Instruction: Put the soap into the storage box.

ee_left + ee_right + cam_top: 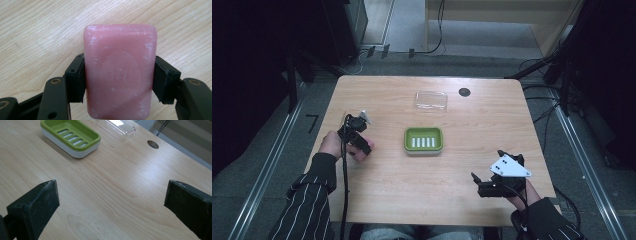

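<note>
The left gripper (120, 82) clamps a pink soap bar (120, 72) by its long sides – the stamped oval mark is too faint to read. The right gripper (110, 205) gapes wide, holding nothing, over the wooden table (472, 165) – near the green soap dish (423, 140) and the clear lid (431, 100).

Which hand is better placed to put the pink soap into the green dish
Left, most likely. The left gripper is already shut on the pink soap, beside the green soap dish. The right gripper is open and holds nothing, near the table's front edge.
</note>
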